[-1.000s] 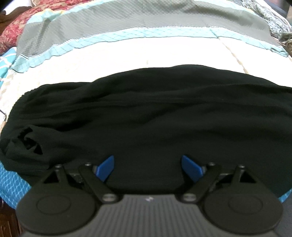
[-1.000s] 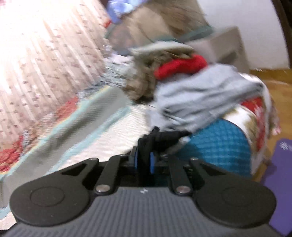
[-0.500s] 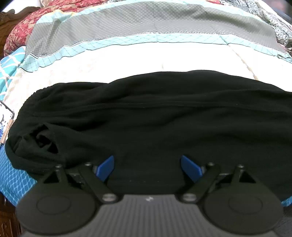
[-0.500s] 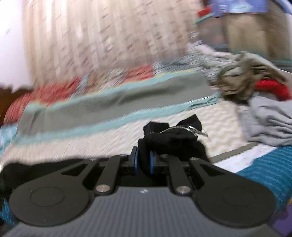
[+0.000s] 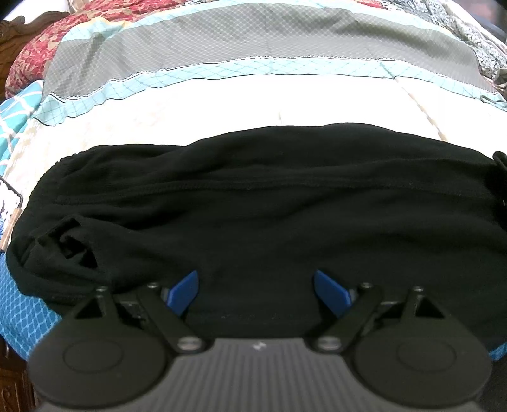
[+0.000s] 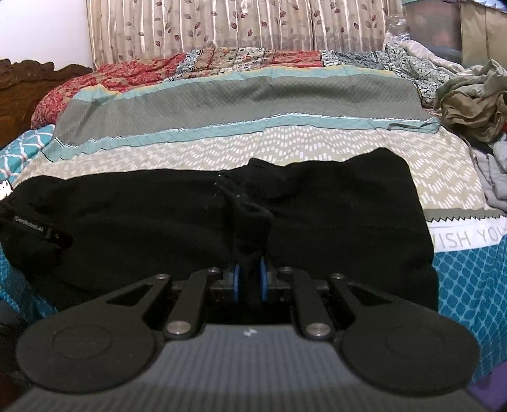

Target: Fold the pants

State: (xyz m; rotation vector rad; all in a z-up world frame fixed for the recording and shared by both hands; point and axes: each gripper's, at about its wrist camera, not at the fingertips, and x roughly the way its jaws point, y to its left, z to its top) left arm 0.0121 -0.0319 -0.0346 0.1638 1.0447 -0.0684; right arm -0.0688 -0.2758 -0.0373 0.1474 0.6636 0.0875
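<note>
Black pants (image 5: 253, 215) lie stretched sideways across the near edge of the bed. In the right wrist view the pants (image 6: 332, 215) are doubled over on themselves, with a small label at their left end. My left gripper (image 5: 258, 290) is open and empty, its blue fingers just above the near edge of the pants. My right gripper (image 6: 249, 282) is shut on a bunched fold of the pants and holds it low over the layer beneath.
The bed cover (image 6: 240, 104) has grey, teal and cream bands. A pile of loose clothes (image 6: 475, 104) sits at the right of the bed. A dark wooden headboard (image 6: 28, 82) is at the left. Curtains (image 6: 221, 25) hang behind.
My right gripper has swung from the clothes pile at the right back over the bed, carrying the pants end across onto the rest of the pants. My left gripper has stayed open and drawn back slightly.
</note>
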